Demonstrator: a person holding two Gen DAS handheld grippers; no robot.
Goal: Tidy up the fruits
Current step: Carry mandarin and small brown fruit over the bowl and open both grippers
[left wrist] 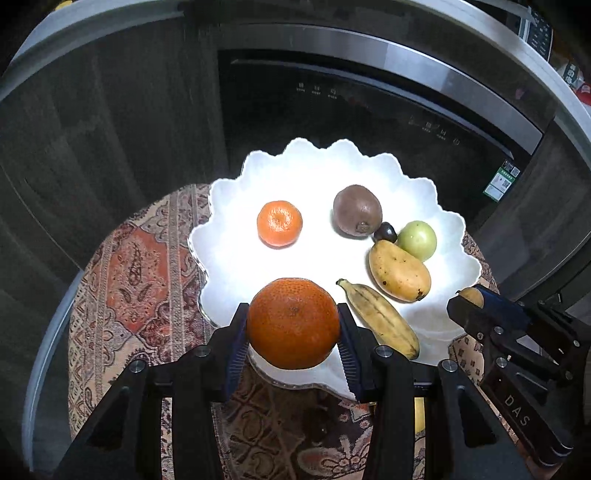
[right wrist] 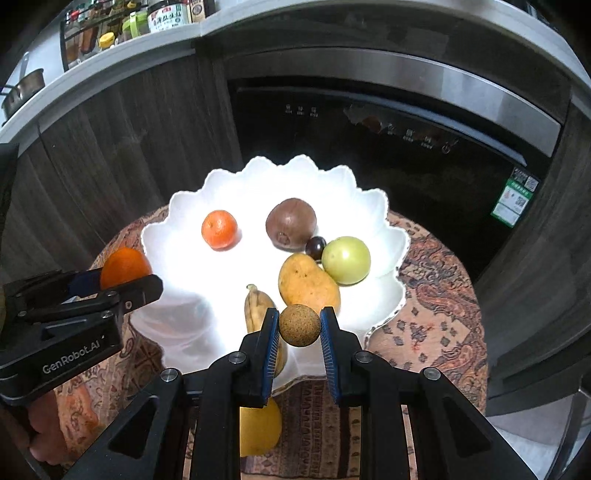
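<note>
A white scalloped plate (left wrist: pixel 236 206) (right wrist: pixel 173 221) holds a small mandarin (left wrist: pixel 279 223) (right wrist: pixel 219 229), a brown kiwi (left wrist: pixel 357 210) (right wrist: pixel 291 222), a dark grape (left wrist: pixel 385 232) (right wrist: pixel 316 246), a green fruit (left wrist: pixel 417 240) (right wrist: pixel 346 260), a yellow mango (left wrist: pixel 399 271) (right wrist: pixel 306 282) and a banana (left wrist: pixel 380 319) (right wrist: pixel 256 304). My left gripper (left wrist: pixel 293 332) (right wrist: pixel 147 284) is shut on a big orange (left wrist: pixel 293 323) (right wrist: pixel 123 271) over the plate's near left rim. My right gripper (right wrist: pixel 299 328) (left wrist: pixel 466 300) is shut on a small brown round fruit (right wrist: pixel 299 325) (left wrist: pixel 471 295) above the plate's near edge.
The plate stands on a round table with a patterned cloth (left wrist: pixel 140 266) (right wrist: pixel 436 302). A yellow fruit (right wrist: pixel 258 428) lies on the cloth below my right gripper. A dark built-in appliance (left wrist: pixel 369 110) (right wrist: pixel 388 147) and wood cabinets stand behind. A counter with jars (right wrist: pixel 166 16) is at the upper left.
</note>
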